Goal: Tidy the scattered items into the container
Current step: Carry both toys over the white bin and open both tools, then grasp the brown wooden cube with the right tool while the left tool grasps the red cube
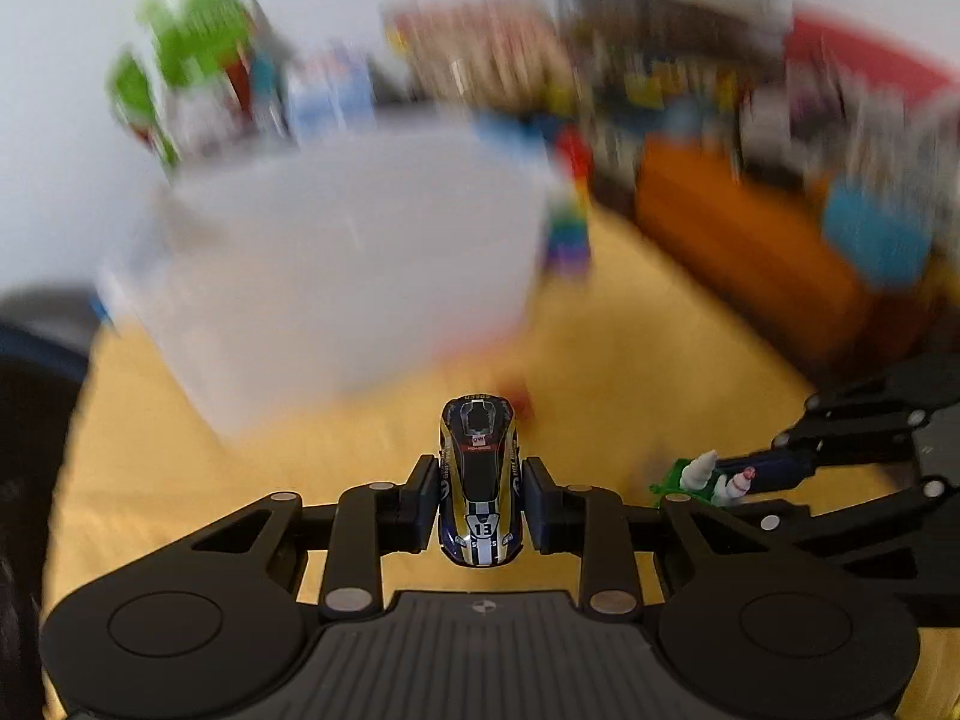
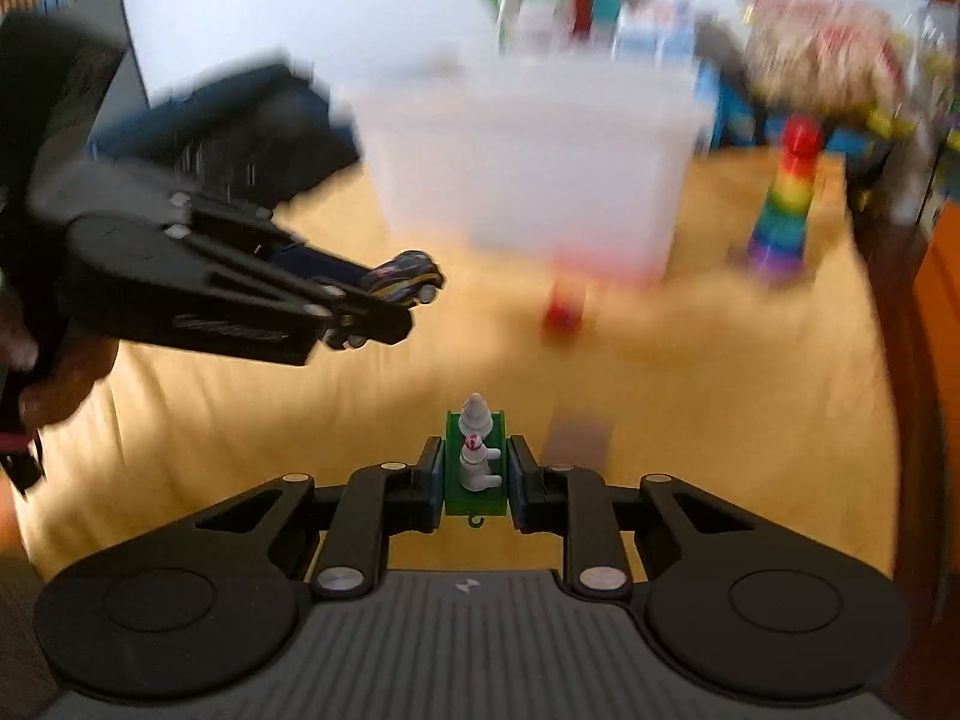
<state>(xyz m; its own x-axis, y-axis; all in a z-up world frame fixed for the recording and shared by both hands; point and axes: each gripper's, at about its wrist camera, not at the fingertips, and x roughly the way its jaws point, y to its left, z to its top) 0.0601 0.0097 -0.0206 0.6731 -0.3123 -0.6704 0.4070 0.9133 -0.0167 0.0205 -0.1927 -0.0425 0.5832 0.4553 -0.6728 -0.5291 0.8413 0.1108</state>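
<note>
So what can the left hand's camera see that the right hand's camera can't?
Only the left wrist view shows the number on the toy car and the orange cabinet. Only the right wrist view shows a person's hand behind the left gripper. Both show the white box, the yellow cloth, the rainbow stacking toy, a small red toy and the right gripper holding the green toy with a white figure.

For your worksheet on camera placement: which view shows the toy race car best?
The left wrist view: the toy race car sits sharp and centred between the left gripper pads, number 13 readable. The right wrist view shows it only blurred, side-on, partly hidden by fingers.
</note>
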